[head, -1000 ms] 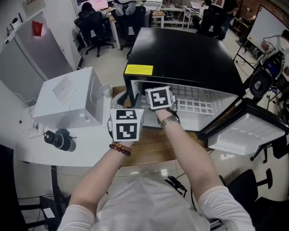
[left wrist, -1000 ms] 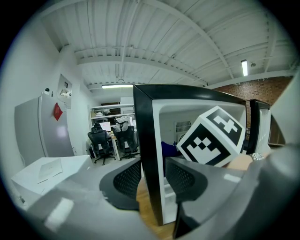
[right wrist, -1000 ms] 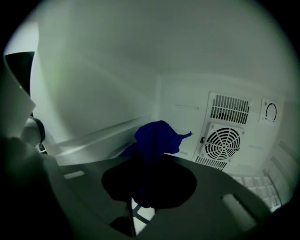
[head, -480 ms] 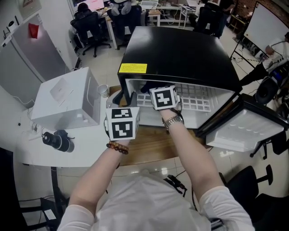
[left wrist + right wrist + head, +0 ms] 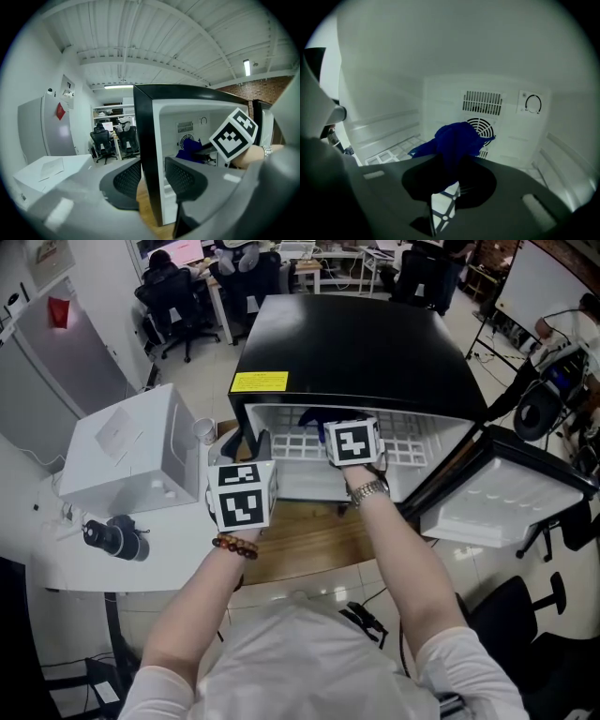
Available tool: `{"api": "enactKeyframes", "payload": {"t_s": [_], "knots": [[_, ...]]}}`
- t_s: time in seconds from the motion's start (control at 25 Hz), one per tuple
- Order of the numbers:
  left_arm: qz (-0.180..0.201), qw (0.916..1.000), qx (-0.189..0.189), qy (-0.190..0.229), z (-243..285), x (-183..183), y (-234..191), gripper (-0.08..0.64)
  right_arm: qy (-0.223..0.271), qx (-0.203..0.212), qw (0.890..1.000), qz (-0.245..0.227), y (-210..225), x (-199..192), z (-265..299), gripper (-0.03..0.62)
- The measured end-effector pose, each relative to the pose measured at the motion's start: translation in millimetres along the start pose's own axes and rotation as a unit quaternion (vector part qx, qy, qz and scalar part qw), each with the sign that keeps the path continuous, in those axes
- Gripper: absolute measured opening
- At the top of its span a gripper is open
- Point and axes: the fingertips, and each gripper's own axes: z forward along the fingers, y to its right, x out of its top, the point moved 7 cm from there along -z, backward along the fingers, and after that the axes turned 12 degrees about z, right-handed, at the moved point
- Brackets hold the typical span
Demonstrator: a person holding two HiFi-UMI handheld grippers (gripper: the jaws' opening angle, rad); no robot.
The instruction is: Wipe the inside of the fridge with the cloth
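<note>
The right tool (image 5: pixel 449 169) is pinched narrowly on a dark blue cloth (image 5: pixel 457 138), which bunches up above its pads. In the head view these jaws and most of the cloth are hidden behind the tool's marker cube (image 5: pixel 353 442) and under the black top of the fridge (image 5: pixel 356 343). The right gripper view shows the cloth held inside the white compartment, in front of the round fan grille (image 5: pixel 482 125) on the back wall. A thermostat dial (image 5: pixel 533 103) sits up to the right. The tool's own body covers most of the compartment floor.

The left tool (image 5: pixel 151 178) stands wider, its two pads closed on the front edge of the fridge's left side wall (image 5: pixel 146 140), which fills the gap between them.

Inside the fridge lies a white wire shelf (image 5: pixel 405 454), seen only in part past the arms. The door (image 5: pixel 506 507) hangs open to the right, white lining up, with its far corner cut off by the frame. The fridge rests on a wooden desk (image 5: pixel 309 545).
</note>
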Motion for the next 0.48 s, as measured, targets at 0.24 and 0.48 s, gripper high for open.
{"api": "enactKeyframes", "payload": {"t_s": [0.24,0.48], "knots": [[-0.006,1.0,0.0,-0.002,0,0,1,0.152,-0.006,-0.029,0.999,0.013,32,-4,-8,0.066],[-0.013,0.9999,0.007,0.001,-1,2,1,0.153,-0.007,-0.061,0.998,0.02,63,-4,-18,0.066]]}}
